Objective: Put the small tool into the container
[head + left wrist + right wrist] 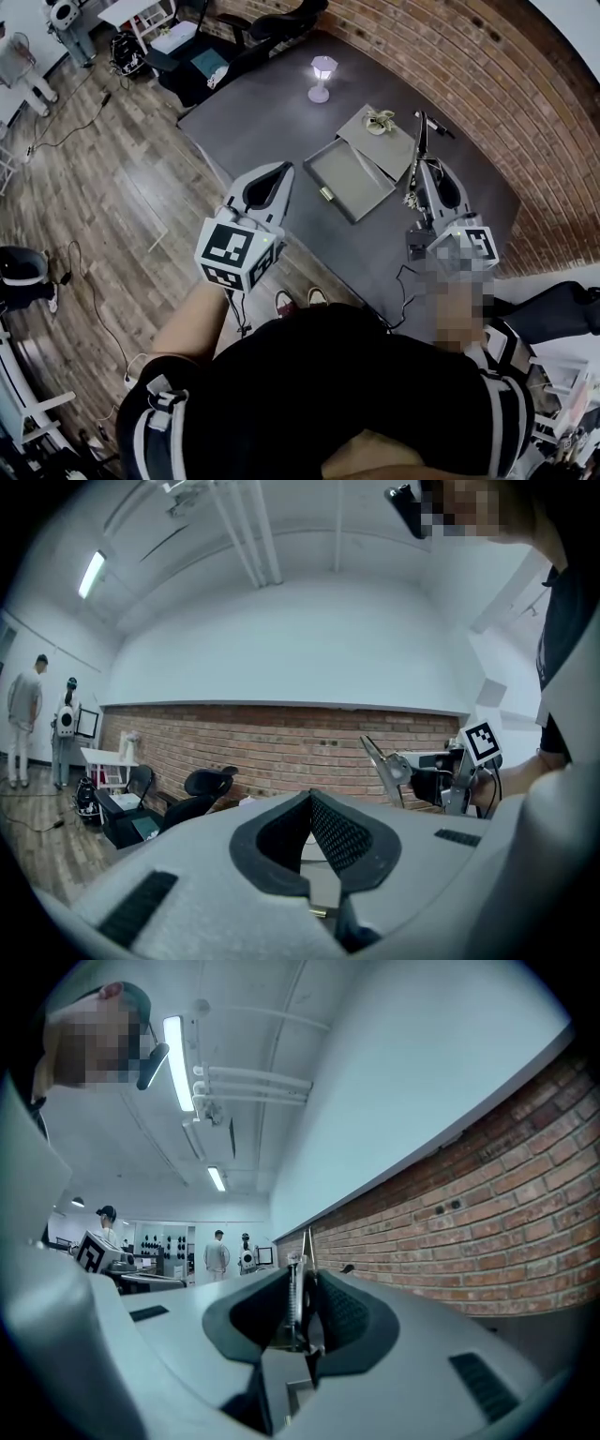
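Centre right, the small tool point(420, 141) is clamped in the right hand-held gripper point(424, 178), just beside the open container point(349, 178) on the tabletop point(262, 112). The left hand-held gripper point(281, 171) is pinched together, nothing in it.

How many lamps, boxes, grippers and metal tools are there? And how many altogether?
Lamp: 1
Open container: 1
Grippers: 2 (left gripper, right gripper)
Metal tool, held in the right gripper: 1
Total: 5

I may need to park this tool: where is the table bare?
Bare table between the lamp and the container, and along its near edge. Crowded toward the brick wall: the lid, and the right gripper holding the tool.
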`<act>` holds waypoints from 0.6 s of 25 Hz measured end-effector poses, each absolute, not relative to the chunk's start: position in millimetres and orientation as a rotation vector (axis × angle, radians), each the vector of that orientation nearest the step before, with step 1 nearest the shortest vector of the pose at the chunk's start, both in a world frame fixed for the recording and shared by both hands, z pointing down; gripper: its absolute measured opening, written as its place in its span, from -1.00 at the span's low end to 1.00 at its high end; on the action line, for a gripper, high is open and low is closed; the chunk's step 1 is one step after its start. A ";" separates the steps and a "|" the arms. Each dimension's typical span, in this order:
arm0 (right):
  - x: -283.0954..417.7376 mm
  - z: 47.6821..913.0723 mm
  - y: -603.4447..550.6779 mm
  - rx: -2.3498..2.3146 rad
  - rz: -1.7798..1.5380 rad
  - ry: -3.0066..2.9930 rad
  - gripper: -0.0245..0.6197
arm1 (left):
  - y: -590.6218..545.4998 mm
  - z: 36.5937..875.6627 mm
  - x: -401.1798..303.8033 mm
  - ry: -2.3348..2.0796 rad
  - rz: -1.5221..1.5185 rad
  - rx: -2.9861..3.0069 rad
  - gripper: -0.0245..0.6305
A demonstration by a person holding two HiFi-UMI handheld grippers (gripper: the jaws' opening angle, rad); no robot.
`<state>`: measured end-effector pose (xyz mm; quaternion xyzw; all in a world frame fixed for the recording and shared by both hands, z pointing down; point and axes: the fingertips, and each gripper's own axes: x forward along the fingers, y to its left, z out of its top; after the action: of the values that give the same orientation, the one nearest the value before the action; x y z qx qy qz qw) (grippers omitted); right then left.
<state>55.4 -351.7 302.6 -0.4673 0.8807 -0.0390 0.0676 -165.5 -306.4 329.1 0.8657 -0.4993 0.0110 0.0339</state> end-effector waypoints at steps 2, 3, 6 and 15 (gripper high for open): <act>58.3 302.3 -358.0 -1.401 -0.117 2.660 -0.65 | -313.1 329.3 -161.8 -1.541 0.024 2.657 -0.90; 60.0 302.1 -361.3 -1.397 -0.116 2.664 -0.65 | -316.4 328.6 -159.0 -1.545 0.019 2.657 -0.90; 65.1 303.5 -367.8 -1.384 -0.123 2.677 -0.65 | -321.4 326.2 -149.5 -1.548 0.020 2.660 -0.90; 72.8 311.6 -379.1 -1.356 -0.151 2.684 -0.65 | -331.9 327.4 -135.9 -1.553 0.062 2.663 -0.90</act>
<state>72.8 -379.1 311.6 -0.4493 0.8896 -0.0501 0.0653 -135.9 -331.9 327.4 0.8633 -0.5034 0.0203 0.0291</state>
